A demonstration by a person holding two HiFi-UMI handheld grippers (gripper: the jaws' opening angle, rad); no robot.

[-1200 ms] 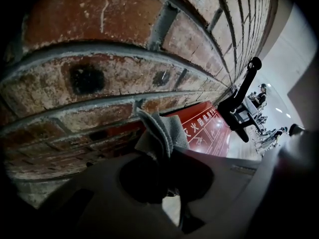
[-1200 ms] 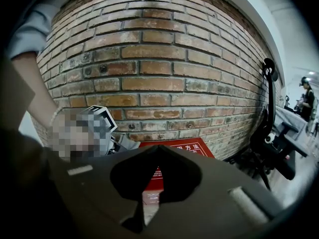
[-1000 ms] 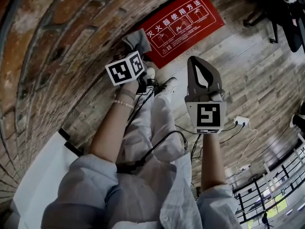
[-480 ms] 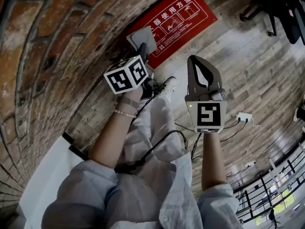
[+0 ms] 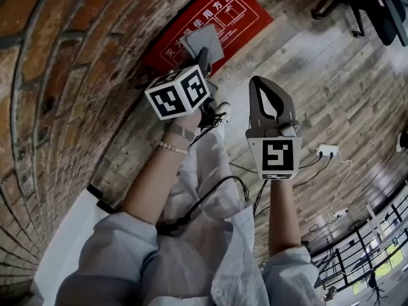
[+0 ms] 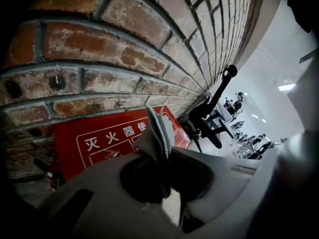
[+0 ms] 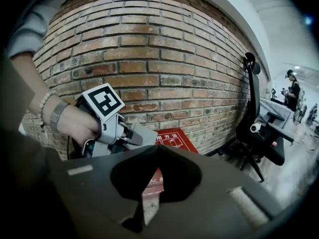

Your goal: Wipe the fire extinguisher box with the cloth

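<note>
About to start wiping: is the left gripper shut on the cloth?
Shut on it. The left gripper's jaws pinch the grey cloth, which sticks out past their tips in front of the red box.

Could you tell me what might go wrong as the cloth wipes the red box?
1. The cloth is held only by a pinch in the left gripper, so rubbing the box may drag it free.
2. The brick wall stands right beside the box; the gripper could scrape it.
3. The cable by the legs might snag.

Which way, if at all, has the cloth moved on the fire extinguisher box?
Yes. The cloth slid from the fire extinguisher box's corner onto its printed instructions.
</note>
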